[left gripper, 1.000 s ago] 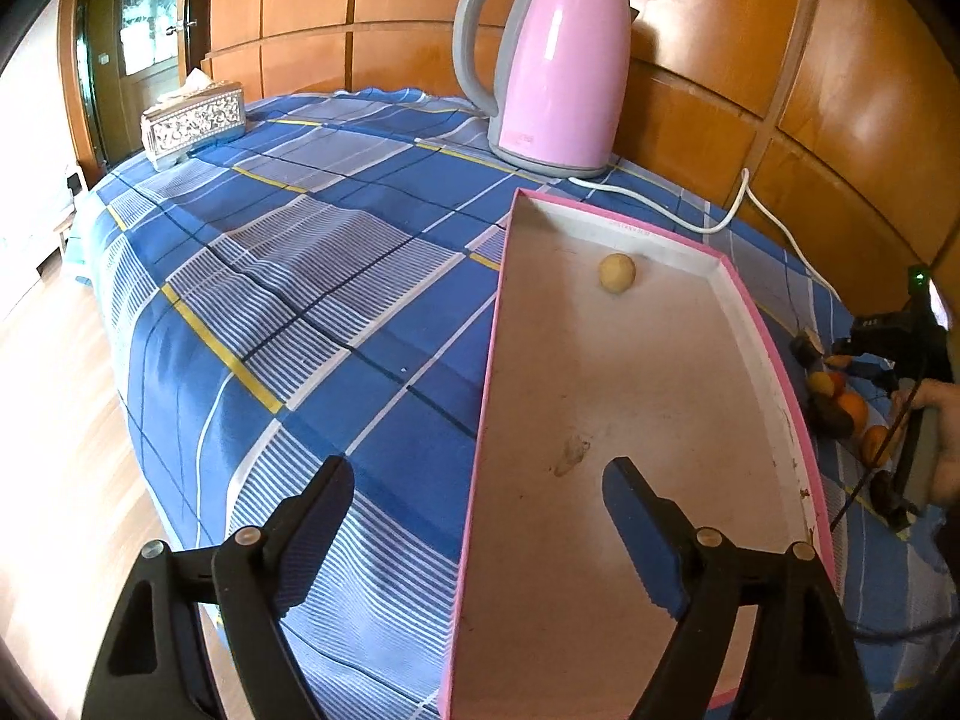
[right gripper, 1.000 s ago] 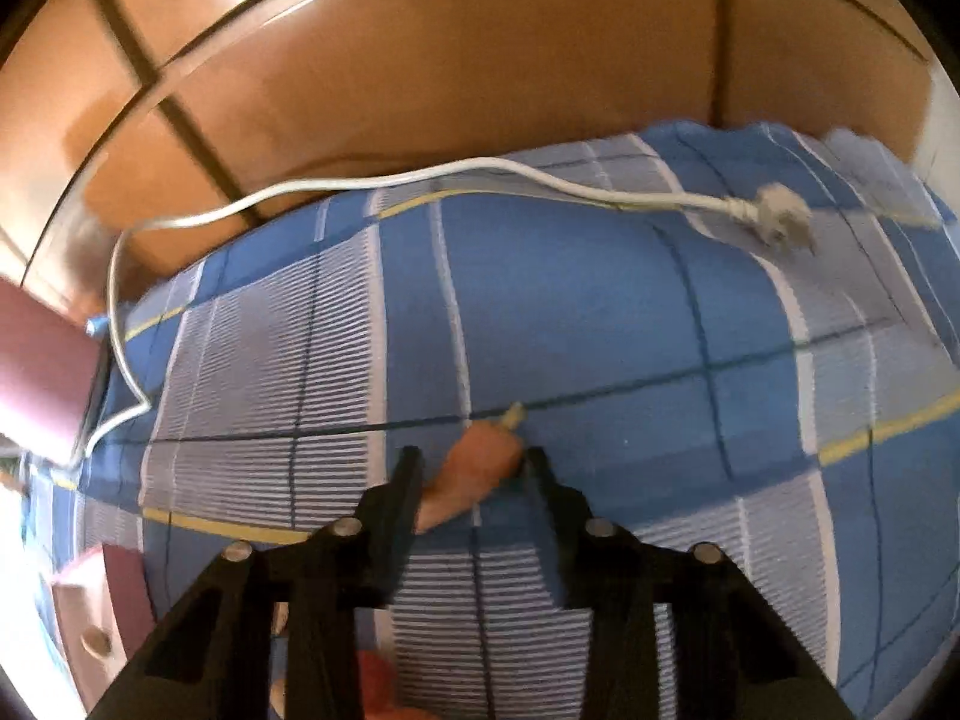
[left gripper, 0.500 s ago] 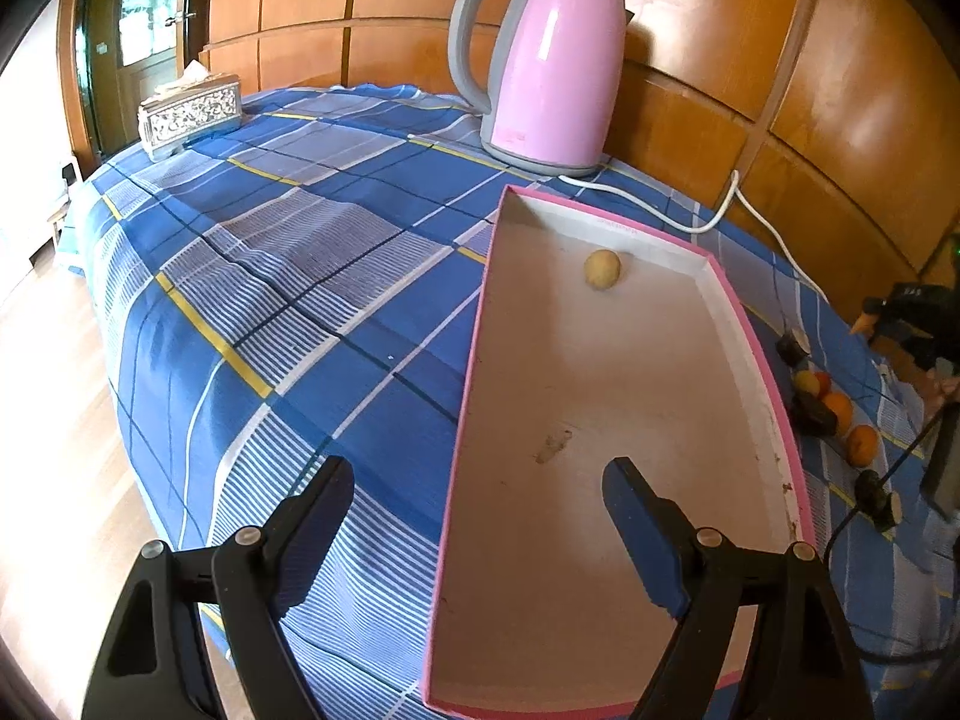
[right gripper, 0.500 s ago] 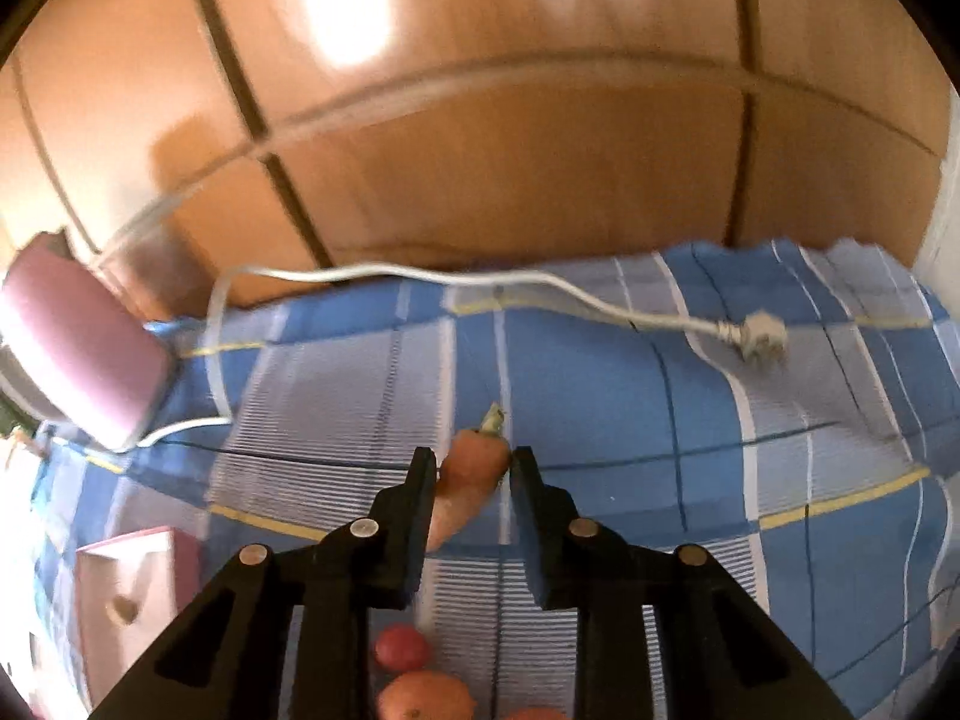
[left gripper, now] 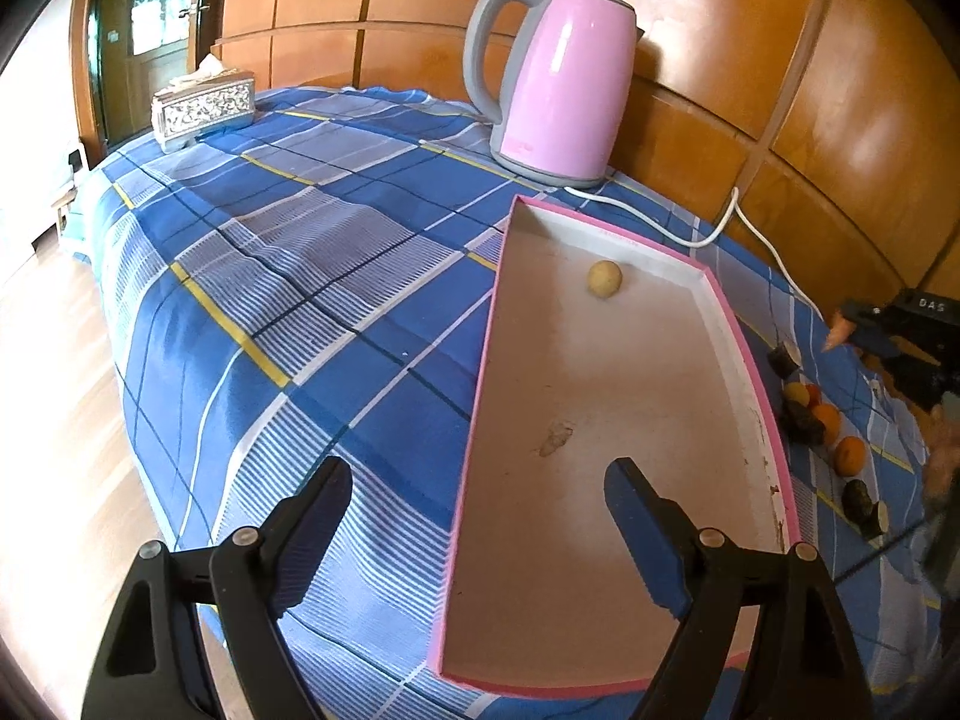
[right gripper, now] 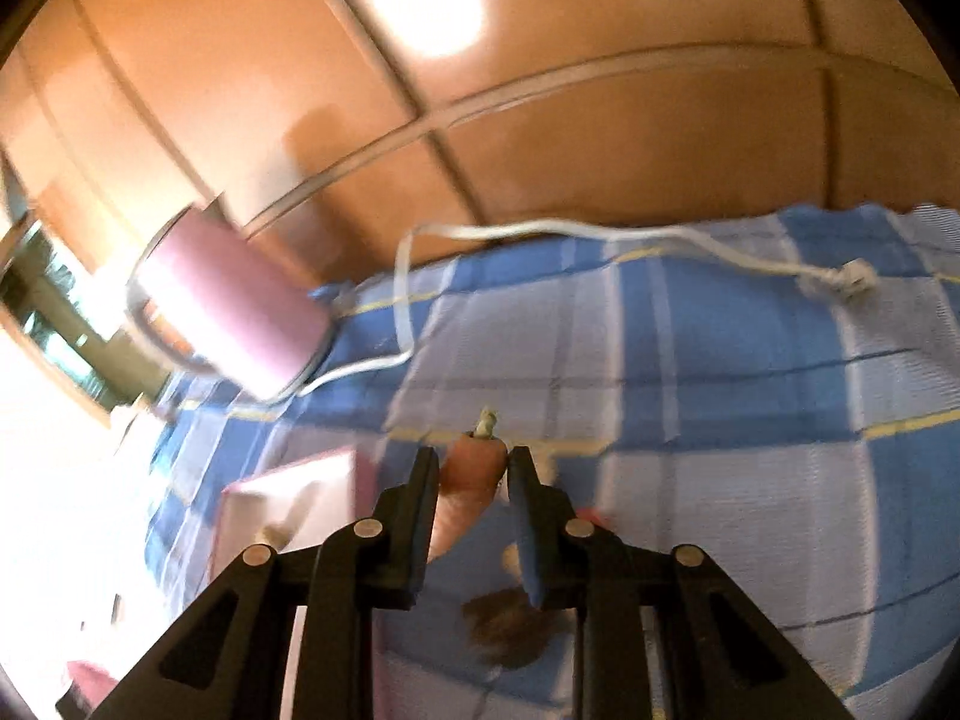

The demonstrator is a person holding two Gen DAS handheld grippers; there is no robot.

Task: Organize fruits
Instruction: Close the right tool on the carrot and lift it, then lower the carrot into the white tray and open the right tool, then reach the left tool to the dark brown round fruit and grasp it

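A pink-rimmed tray lies on the blue checked cloth and holds one small yellow fruit at its far end. My left gripper is open and empty, straddling the tray's near left wall. My right gripper is shut on an orange carrot and holds it in the air above the cloth; it also shows at the right edge of the left wrist view. A row of small orange and dark fruits lies on the cloth right of the tray. The tray shows blurred in the right wrist view.
A pink kettle stands behind the tray, its white cord running along the wooden wall. A silver tissue box sits at the far left corner. The table edge drops to the floor on the left.
My right gripper has lifted the carrot off the cloth and swung left toward the tray and kettle. My left gripper has drawn back a little along the tray, still open.
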